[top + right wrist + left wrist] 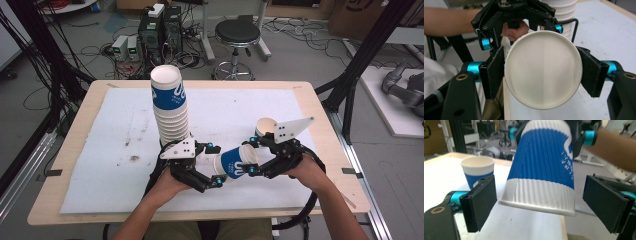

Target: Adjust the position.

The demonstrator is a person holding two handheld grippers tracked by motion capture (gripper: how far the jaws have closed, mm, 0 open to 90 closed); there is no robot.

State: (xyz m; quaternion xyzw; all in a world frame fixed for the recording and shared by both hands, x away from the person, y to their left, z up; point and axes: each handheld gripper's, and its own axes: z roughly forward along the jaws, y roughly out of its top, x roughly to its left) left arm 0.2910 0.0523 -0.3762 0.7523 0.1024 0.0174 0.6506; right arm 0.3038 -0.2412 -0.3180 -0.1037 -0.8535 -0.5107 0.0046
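A blue-and-white ribbed paper cup [234,163] lies sideways in the air between my two grippers. My right gripper [251,157] is shut on it near the rim, and the cup's open mouth [543,71] faces that gripper's camera with both pads pressed on its sides. The cup's base end [541,177] points into my left gripper [216,164], which stands open with a gap on each side between its pads [482,202] and the cup. A tall stack of the same cups [170,102] stands just behind the left gripper.
A single upright cup [265,126] stands on the white mat [120,135] behind the right gripper and appears as the cup [477,171] in the left gripper view. The wooden table edge [200,218] is close to the person's forearms. A stool and computers stand on the floor beyond.
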